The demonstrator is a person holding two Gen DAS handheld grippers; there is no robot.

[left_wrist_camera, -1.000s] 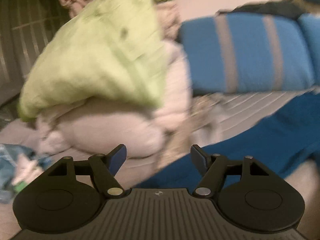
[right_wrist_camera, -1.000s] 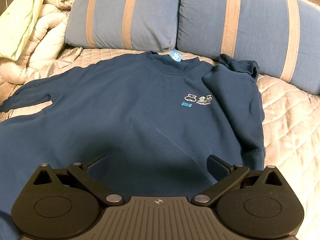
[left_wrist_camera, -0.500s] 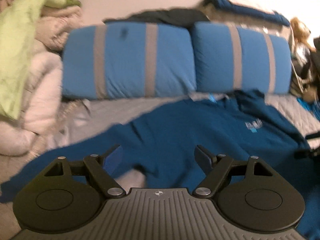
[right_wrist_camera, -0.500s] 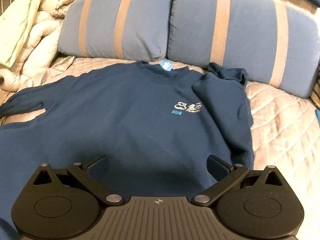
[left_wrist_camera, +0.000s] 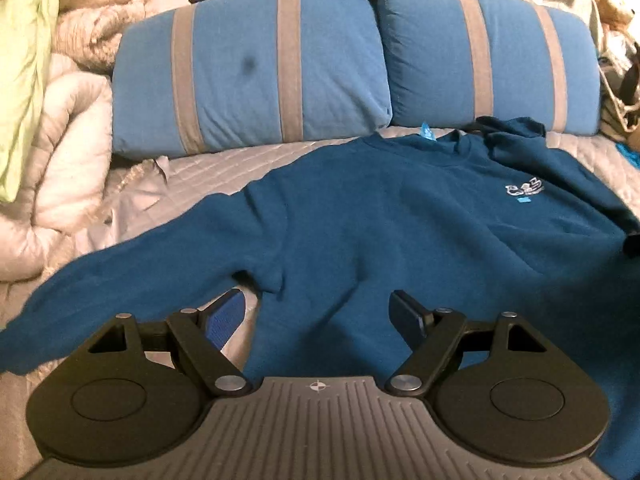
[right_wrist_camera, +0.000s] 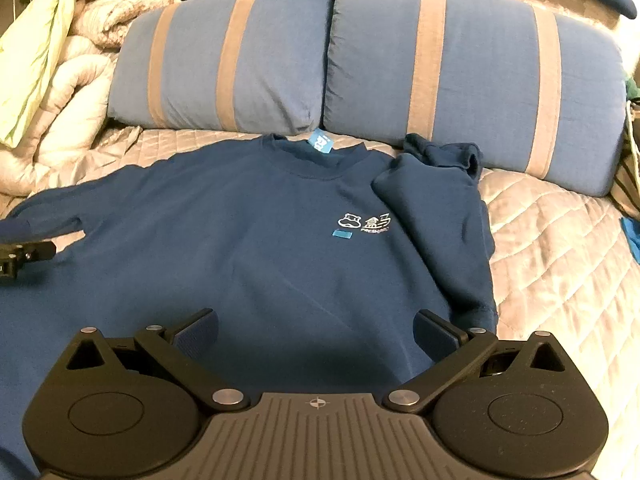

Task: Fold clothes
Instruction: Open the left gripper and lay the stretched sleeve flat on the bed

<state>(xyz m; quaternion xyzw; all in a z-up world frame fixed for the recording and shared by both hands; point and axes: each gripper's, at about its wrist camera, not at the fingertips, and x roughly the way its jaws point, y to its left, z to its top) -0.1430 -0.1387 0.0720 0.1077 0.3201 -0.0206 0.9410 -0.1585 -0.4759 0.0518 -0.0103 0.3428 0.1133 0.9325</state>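
Now the sweatshirt point(right_wrist_camera: 248, 248) is seen flat mid-frame on the bed point(right_wrist_camera: 560, 264), collar toward the pillows point(right_wrist_camera: 472, 76) at top; left gripper point(left_wrist_camera: 318, 314) and right gripper point(right_wrist_camera: 316, 332) are held released.

Bed surface, access and obstructions.

- Sweatshirt point(right_wrist_camera: 248, 248): spread flat over the quilt point(right_wrist_camera: 560, 264), covering most of the near bed; low, nothing standing on it.
- Right sleeve point(right_wrist_camera: 436, 220): folded onto the body, a raised ridge along that edge.
- Left sleeve point(left_wrist_camera: 132, 272): stretched outward; a gap of bare quilt shows under the armpit.
- Two striped pillows point(right_wrist_camera: 472, 76): wall off the far side, touching the collar.
- Heaped bedding point(left_wrist_camera: 52, 132): blocks the left.
- Open quilt lies right of the sweatshirt.
- Left gripper point(left_wrist_camera: 318, 312) and right gripper point(right_wrist_camera: 316, 330): fingers spread, nothing between them, above the sweatshirt's near half.
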